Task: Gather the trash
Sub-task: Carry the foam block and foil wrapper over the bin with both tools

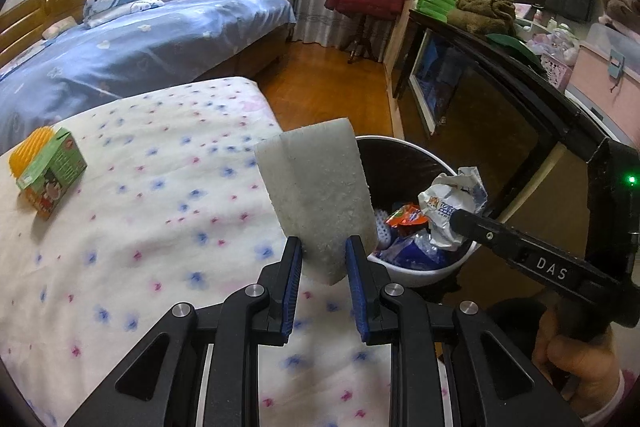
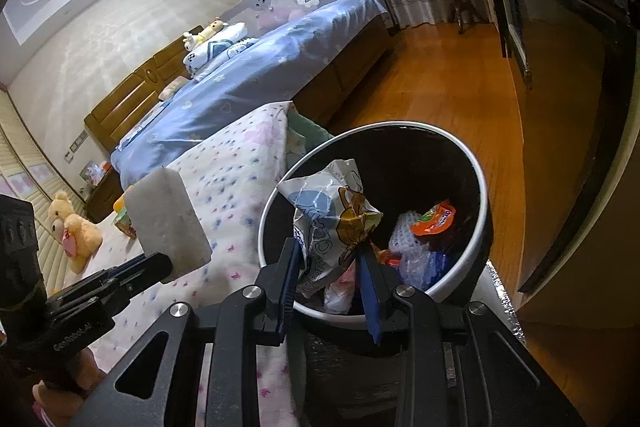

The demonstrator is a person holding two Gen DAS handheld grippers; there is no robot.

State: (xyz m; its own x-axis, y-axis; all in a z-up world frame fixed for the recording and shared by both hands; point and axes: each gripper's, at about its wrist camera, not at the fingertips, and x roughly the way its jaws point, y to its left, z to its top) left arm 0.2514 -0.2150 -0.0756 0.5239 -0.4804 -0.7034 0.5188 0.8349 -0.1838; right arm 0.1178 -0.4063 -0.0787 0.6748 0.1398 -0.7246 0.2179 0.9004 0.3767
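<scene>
My left gripper (image 1: 323, 255) is shut on a white foam block (image 1: 316, 195), held upright over the edge of the flowered bed beside the bin; the same foam block (image 2: 166, 221) shows at the left of the right wrist view. My right gripper (image 2: 330, 259) is shut on a crumpled white snack bag (image 2: 334, 215) with a cartoon print, held over the white trash bin (image 2: 474, 163). In the left wrist view the snack bag (image 1: 448, 205) hangs above the bin (image 1: 416, 273). An orange wrapper (image 2: 434, 219) and blue and clear plastic lie inside the bin.
A green and red carton (image 1: 52, 173) with a yellow spiky ball behind it sits on the flowered bedspread (image 1: 160, 227). A blue bed (image 1: 140, 43) stands behind, a dark cabinet (image 1: 500, 99) to the right, wooden floor (image 2: 440, 79) between. Plush bears (image 2: 76, 227) lie far left.
</scene>
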